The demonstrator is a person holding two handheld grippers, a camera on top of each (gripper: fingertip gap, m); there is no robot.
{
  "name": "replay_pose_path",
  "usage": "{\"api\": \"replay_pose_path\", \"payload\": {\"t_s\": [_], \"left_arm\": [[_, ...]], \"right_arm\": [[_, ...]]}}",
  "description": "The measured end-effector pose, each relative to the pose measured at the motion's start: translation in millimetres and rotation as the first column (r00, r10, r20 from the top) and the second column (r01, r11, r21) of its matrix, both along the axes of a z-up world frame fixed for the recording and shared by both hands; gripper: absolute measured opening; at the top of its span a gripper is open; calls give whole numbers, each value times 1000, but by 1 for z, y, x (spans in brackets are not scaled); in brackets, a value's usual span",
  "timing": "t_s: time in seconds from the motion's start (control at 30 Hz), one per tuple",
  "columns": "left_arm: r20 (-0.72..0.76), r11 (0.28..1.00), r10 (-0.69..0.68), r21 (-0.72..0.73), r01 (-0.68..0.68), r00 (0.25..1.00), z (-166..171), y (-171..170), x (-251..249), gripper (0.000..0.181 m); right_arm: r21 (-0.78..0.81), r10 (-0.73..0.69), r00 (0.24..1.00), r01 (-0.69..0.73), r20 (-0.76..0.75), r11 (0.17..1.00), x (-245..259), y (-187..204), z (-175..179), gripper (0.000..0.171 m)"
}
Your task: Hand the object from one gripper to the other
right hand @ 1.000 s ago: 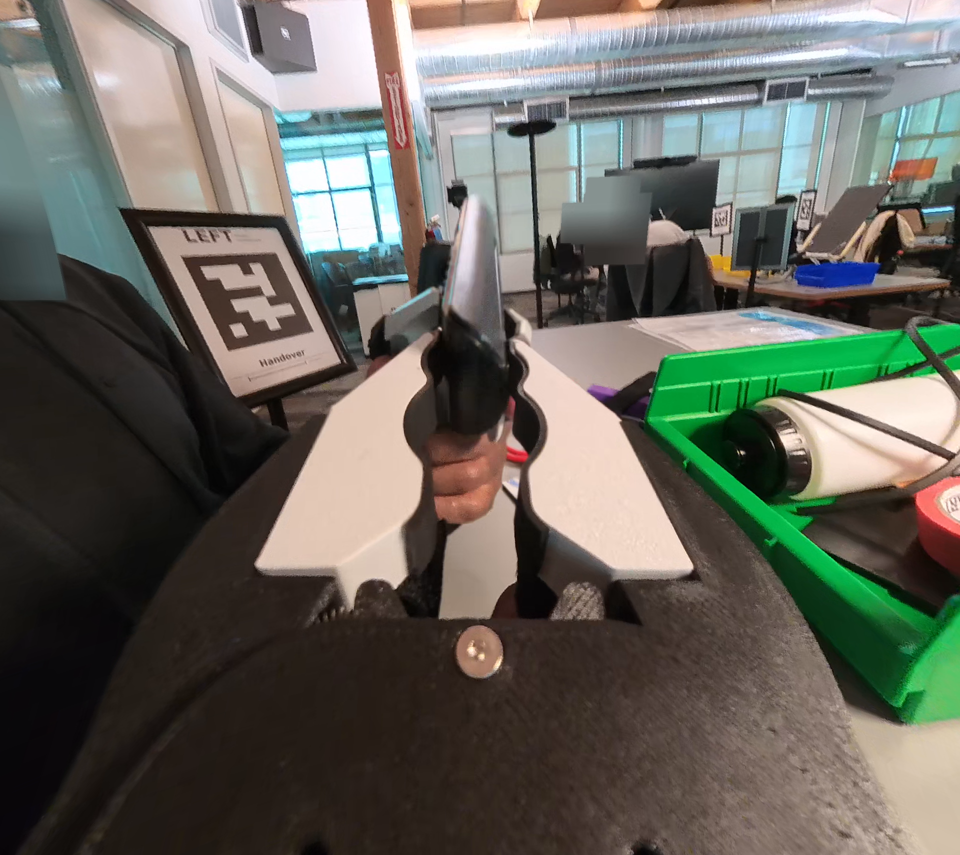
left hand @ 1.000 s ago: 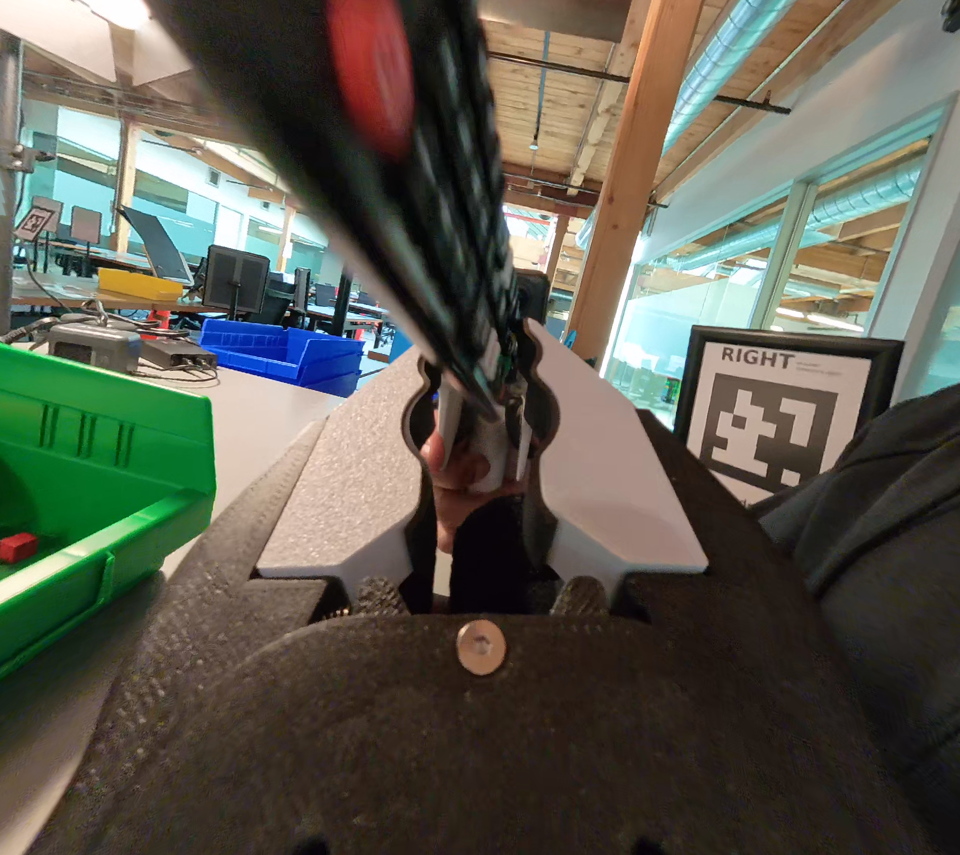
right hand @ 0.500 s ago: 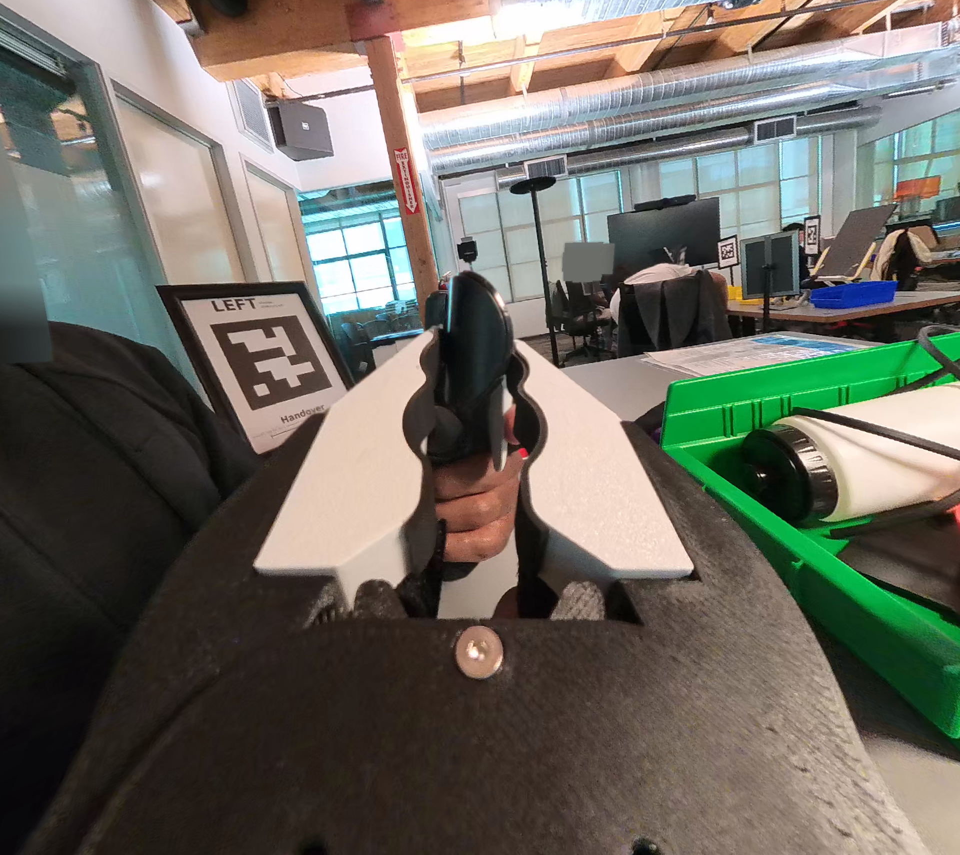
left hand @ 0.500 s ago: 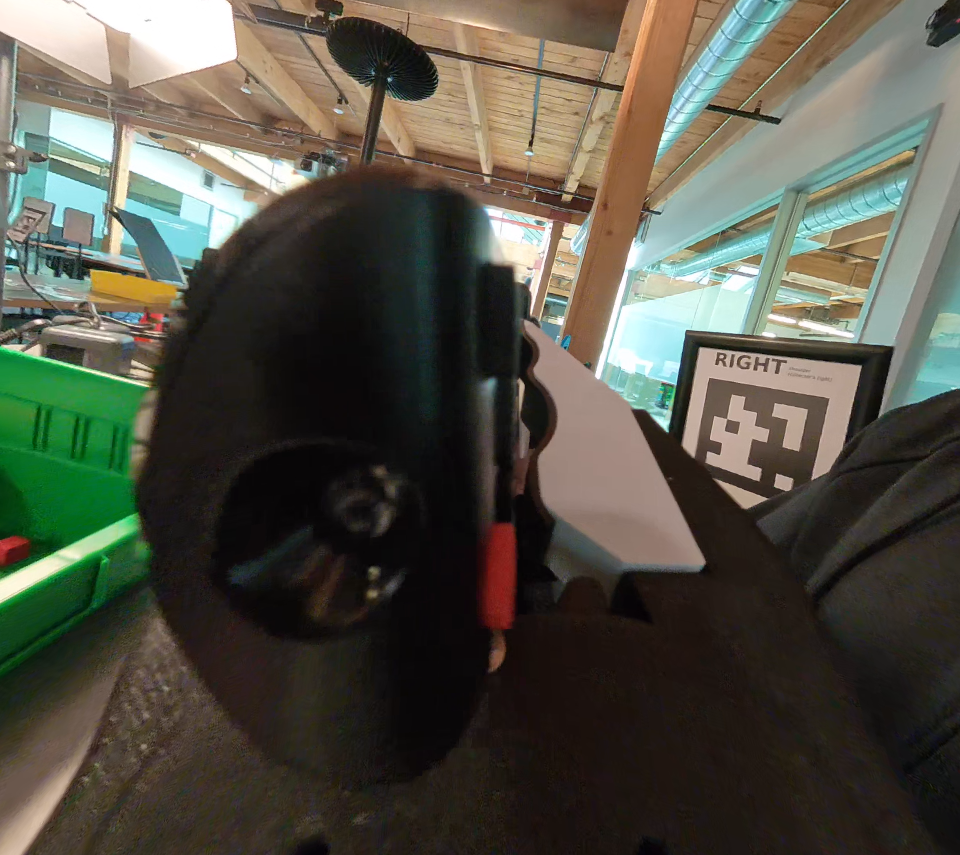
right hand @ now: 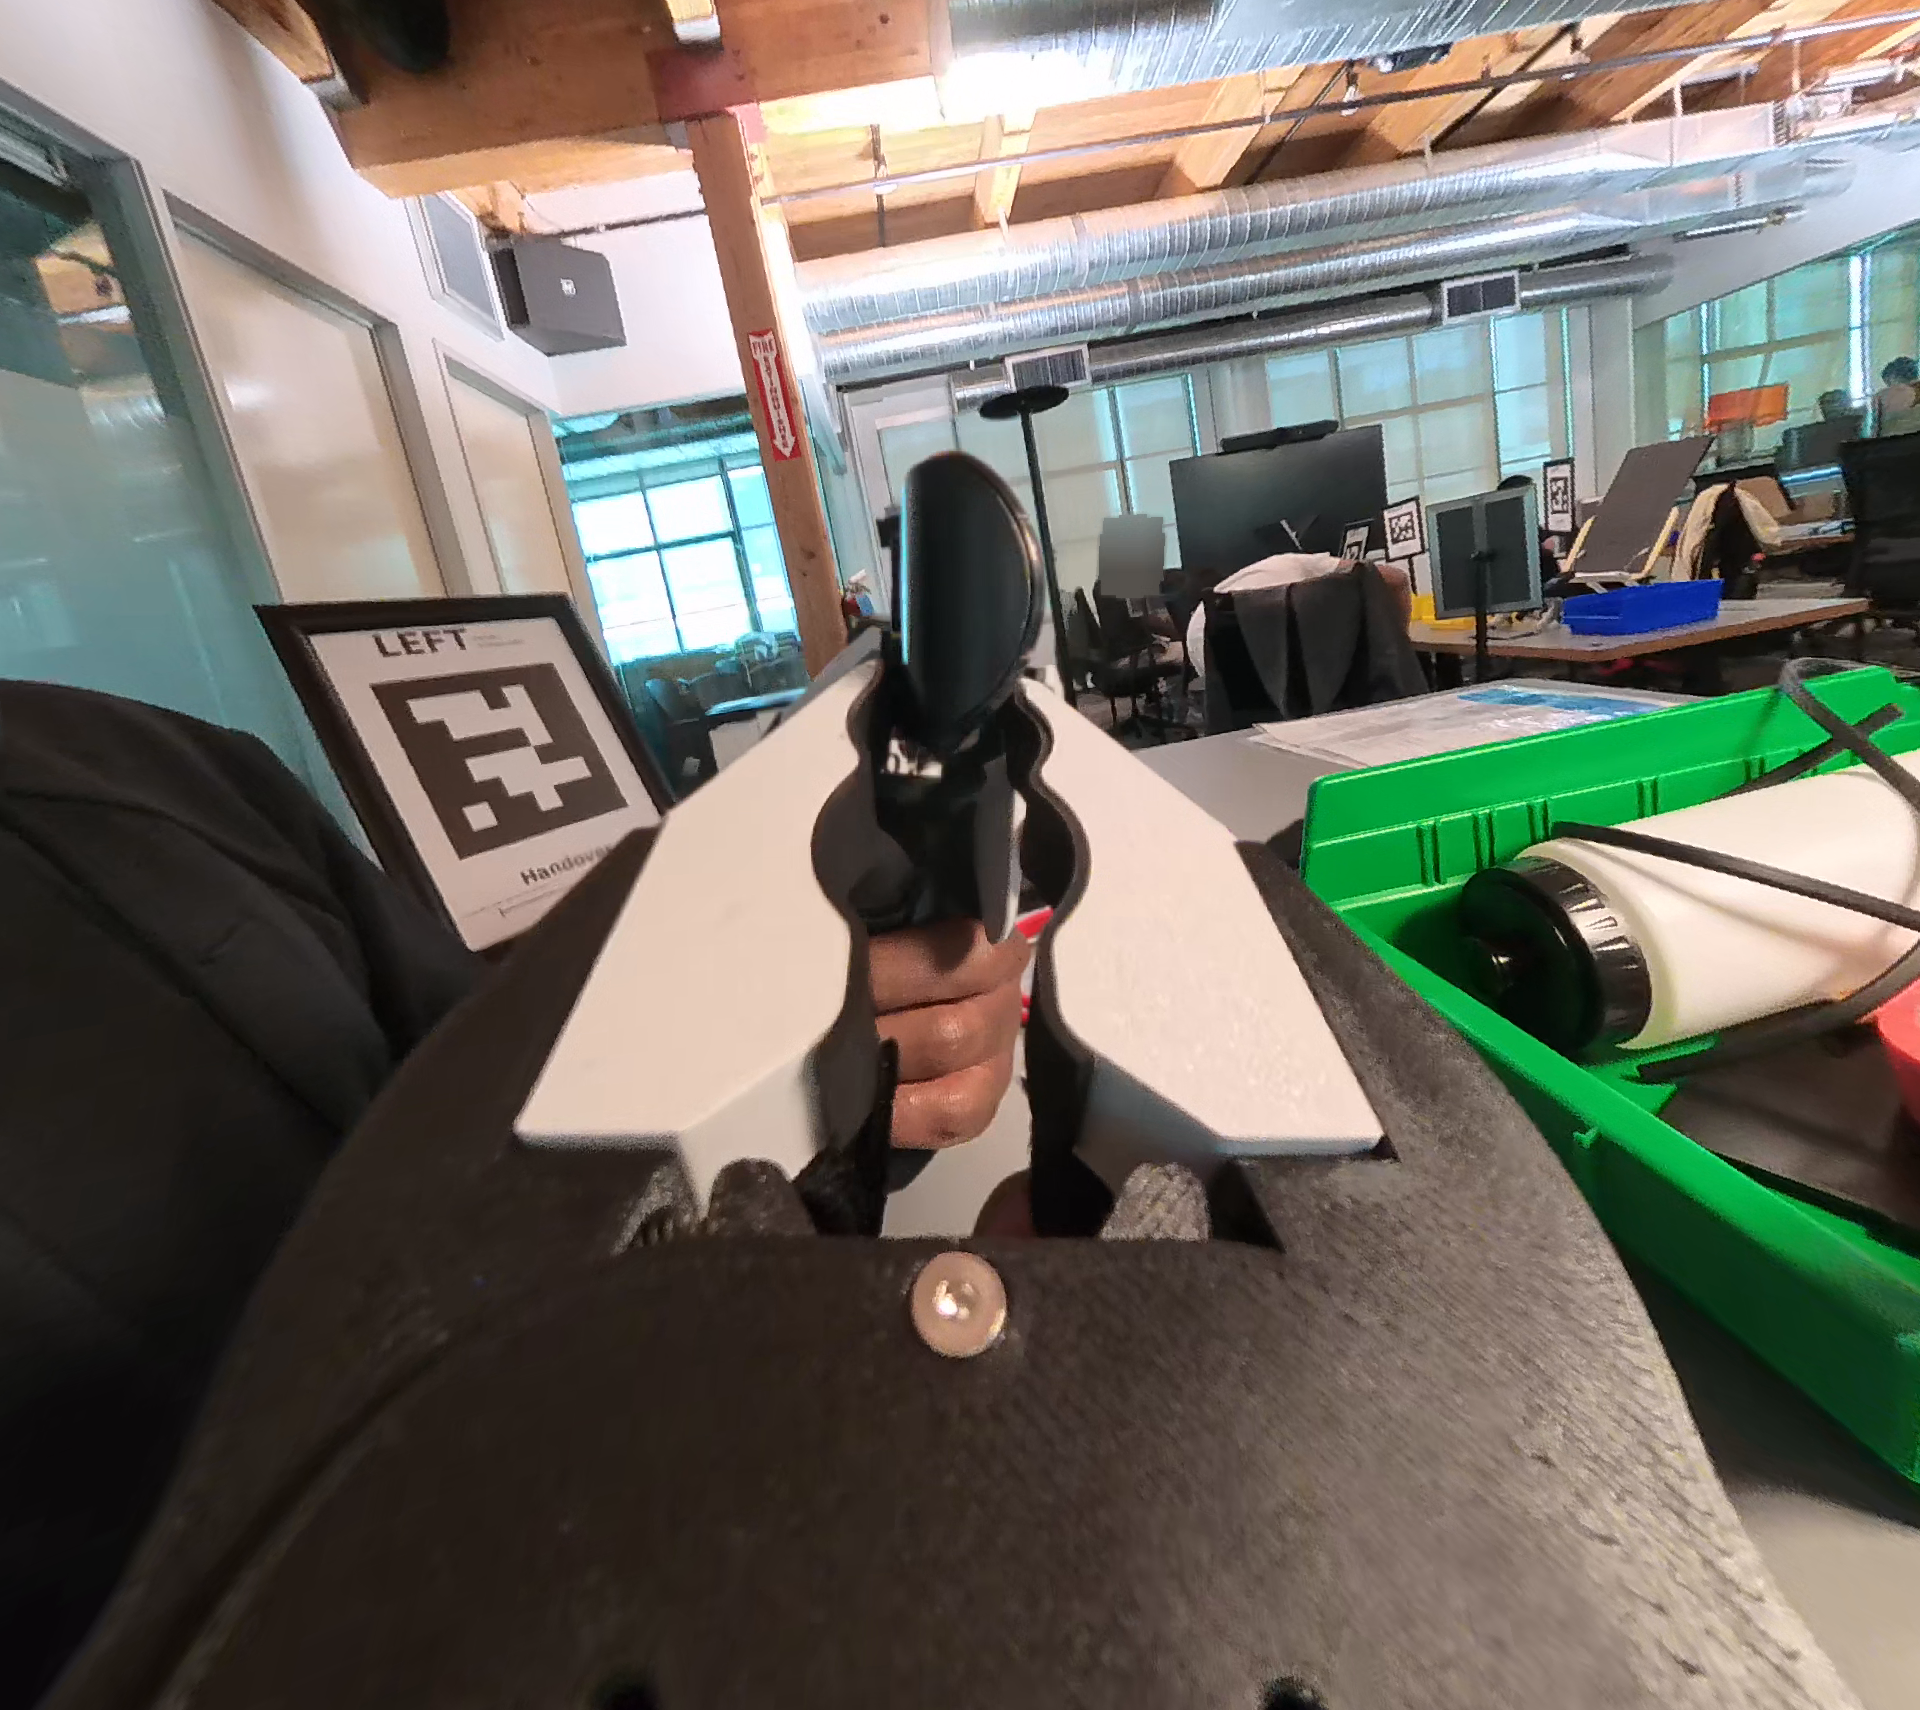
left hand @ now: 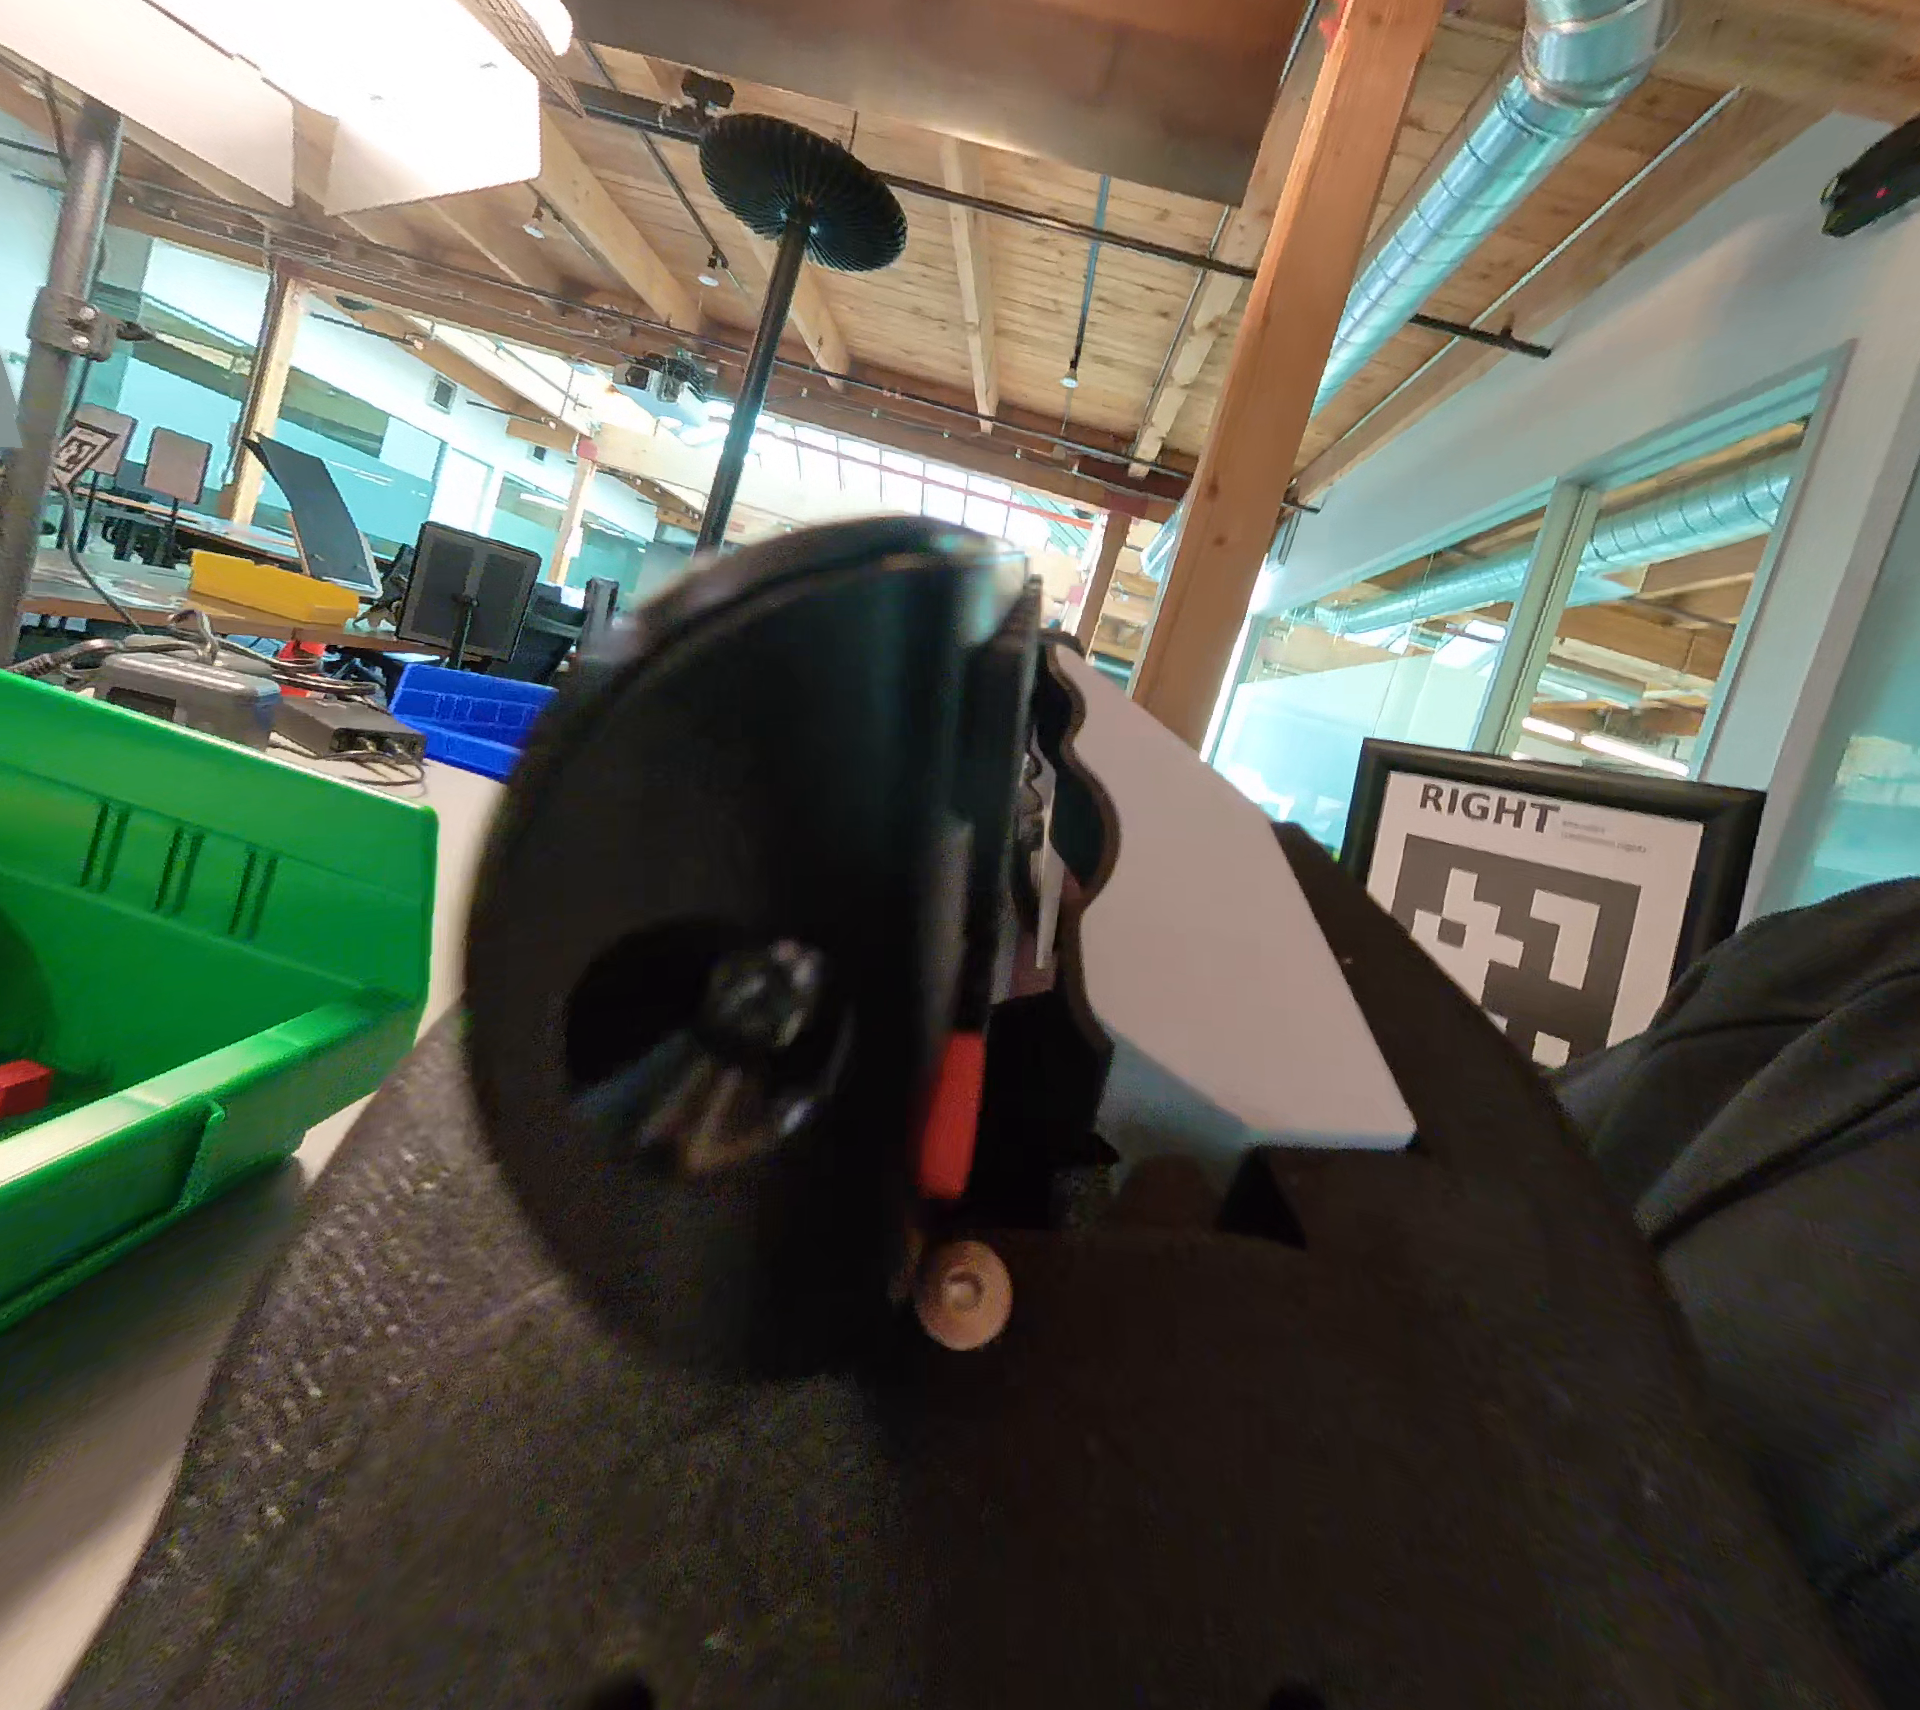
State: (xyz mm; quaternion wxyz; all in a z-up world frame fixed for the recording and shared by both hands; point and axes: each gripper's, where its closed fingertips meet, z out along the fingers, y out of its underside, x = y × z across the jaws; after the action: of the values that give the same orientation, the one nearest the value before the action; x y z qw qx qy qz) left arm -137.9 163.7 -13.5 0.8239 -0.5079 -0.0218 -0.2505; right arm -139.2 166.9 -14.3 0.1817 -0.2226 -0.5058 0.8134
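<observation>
A black remote with a red button (left hand: 727, 933) points end-on at the left wrist camera and hides my left gripper's (left hand: 977, 694) left finger. Its grey right finger (left hand: 1195, 933) shows beside the remote's edge, and I cannot tell whether this gripper presses on it. In the right wrist view my right gripper (right hand: 951, 704) is shut on the remote (right hand: 966, 600), whose rounded end stands up between the fingertips. A grey finger of the left gripper (right hand: 852, 668) and the hand holding it (right hand: 940, 1037) show just beyond.
A green bin (left hand: 208, 912) stands left of the left gripper. Another green bin (right hand: 1558, 829) at the right holds a white bottle (right hand: 1714, 922) and black cables. Framed marker signs (left hand: 1538, 912) (right hand: 488, 756) and a dark sleeve (right hand: 156, 985) are close by.
The remote has swung from pointing up and left to end-on at the left camera and now covers the left finger. Both views have tilted upward. The right gripper stays shut on it.
</observation>
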Motion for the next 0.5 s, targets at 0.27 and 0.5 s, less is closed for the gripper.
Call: {"api": "replay_pose_path", "payload": {"t_s": [0.27,0.5], "left_arm": [[21,999,-42,18,42,999,1,-3,1,29],[40,999,-54,6,54,998,-1,-1,1,28]], "right_arm": [[-112,-5,1000,1,-29,994,3,16,13,22],[-42,-42,999,42,-5,998,-5,0,3,22]]}}
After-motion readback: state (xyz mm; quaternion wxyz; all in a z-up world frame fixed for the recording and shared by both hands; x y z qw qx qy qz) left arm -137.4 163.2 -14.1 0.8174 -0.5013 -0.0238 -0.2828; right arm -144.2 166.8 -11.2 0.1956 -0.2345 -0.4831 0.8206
